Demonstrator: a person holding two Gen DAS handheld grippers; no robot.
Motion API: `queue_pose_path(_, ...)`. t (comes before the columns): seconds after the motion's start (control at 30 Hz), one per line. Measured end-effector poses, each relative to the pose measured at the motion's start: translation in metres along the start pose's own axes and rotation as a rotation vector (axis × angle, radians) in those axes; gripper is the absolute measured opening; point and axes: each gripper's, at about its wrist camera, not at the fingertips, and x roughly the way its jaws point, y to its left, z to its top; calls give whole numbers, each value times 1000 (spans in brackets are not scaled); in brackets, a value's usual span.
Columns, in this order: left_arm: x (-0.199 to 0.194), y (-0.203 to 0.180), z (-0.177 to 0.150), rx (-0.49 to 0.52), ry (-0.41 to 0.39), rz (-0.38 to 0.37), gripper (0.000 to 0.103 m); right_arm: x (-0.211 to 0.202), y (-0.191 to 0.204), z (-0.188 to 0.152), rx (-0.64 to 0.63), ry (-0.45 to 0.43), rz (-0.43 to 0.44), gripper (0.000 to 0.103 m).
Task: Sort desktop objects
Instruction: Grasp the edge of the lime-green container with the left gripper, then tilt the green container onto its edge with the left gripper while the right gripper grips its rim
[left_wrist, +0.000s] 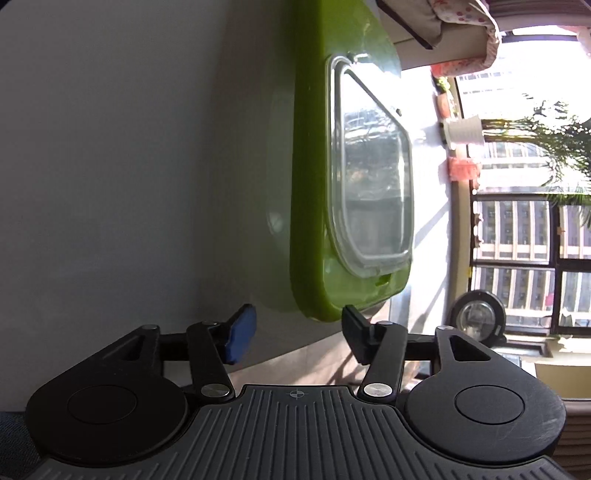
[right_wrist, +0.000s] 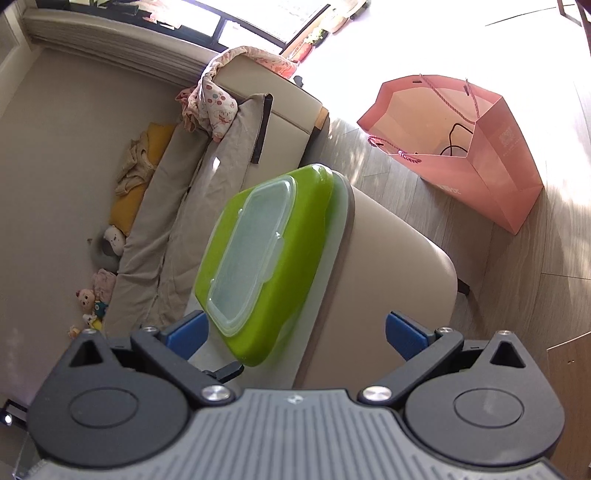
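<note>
Green tray with clear lidded container set at the surface's far end

Both the left hand-held gripper (left_wrist: 299, 332) and right hand-held gripper (right_wrist: 295, 332) are spread, nothing pinched. The green tray (right_wrist: 295, 236), carrying the clear lidded container (right_wrist: 255, 251), is seen near the surface (right_wrist: 388, 266) edge; sorting is judged nearly finished.

The tray's (left_wrist: 310, 184) far end is cut off by the top edge in the left wrist view. Contents of the clear box (right_wrist: 255, 254) are blurred. The bag's (right_wrist: 480, 162) print cannot be read.
</note>
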Motion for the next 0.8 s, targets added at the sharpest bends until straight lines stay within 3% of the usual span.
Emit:
queue_pose_path(0.07,-4,1,10,-36,-76,-77,99,6,-8,9,87,22,86,102)
queue_pose_path(0.2,16,2,17,-49,-66,-124,99,15,-17,23,202,45,218,100)
queue_pose_path(0.33,44,5,12,-75,-60,-156,99,20,-15,26,162,25,229,100)
queue_pose_path(0.47,43,8,1,-27,-72,-182,103,18,-23,21,180,25,267,100)
queue_pose_path(0.63,49,8,10,-64,-82,-173,102,22,-30,16,171,23,272,101)
queue_pose_path(0.67,50,7,11,-80,-85,-157,100,23,-32,15,172,25,269,101)
queue_pose_path(0.7,50,6,13,-76,-79,-118,77,25,-33,14,174,27,266,101)
queue_pose_path(0.73,50,5,14,-63,-70,-68,44,27,-34,13,175,29,263,101)
queue_pose_path(0.8,51,9,16,-72,-46,-84,42,30,-34,9,174,39,261,101)
